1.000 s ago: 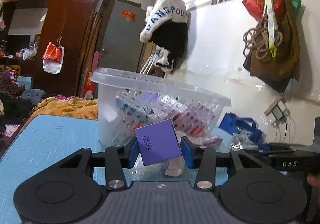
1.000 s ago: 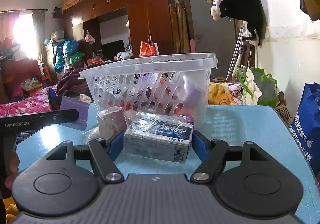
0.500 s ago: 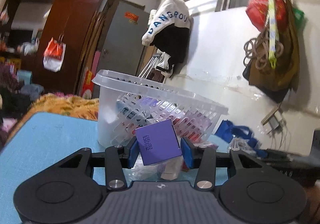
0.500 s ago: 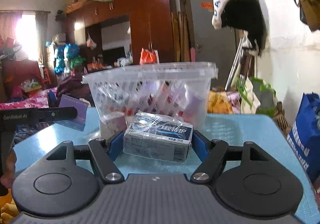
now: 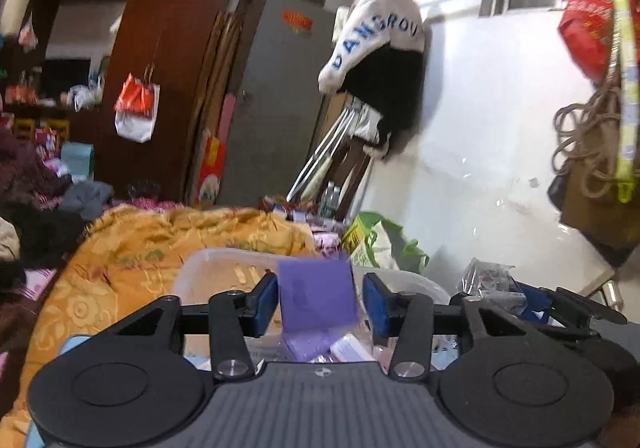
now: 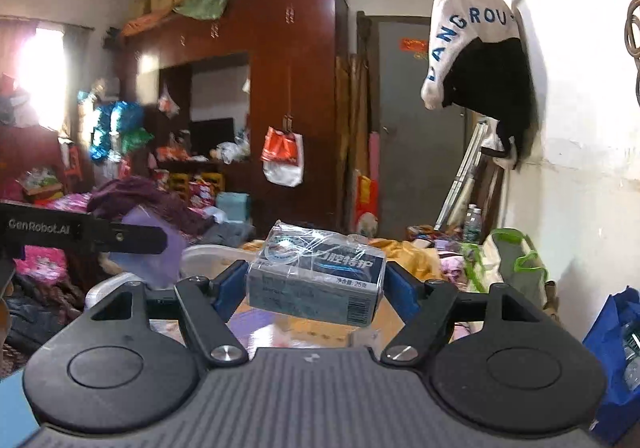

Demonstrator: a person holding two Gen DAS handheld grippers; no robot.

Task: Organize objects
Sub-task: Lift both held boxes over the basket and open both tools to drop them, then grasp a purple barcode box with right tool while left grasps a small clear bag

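My left gripper [image 5: 320,302] is above the open clear plastic basket [image 5: 208,264]. The purple box [image 5: 316,296] sits between its blue pads; there is a gap on the right side, so the jaws look parted. My right gripper [image 6: 316,288] is shut on a grey-blue wrapped box [image 6: 320,284] and holds it up above the basket rim [image 6: 204,252]. In the right wrist view the left gripper's arm [image 6: 80,234] and the purple box [image 6: 152,252] show at left. Packets lie inside the basket below.
A yellow blanket [image 5: 160,236] lies beyond the basket. A white wall [image 5: 480,167] with hanging clothes is at right. A green bag [image 6: 512,264] and a blue bag [image 6: 616,348] stand by the wall. A dark wardrobe [image 6: 280,107] is at the back.
Both grippers have risen from table level to above the basket. The left gripper's jaws have widened around the purple box. The right gripper still holds its wrapped box.
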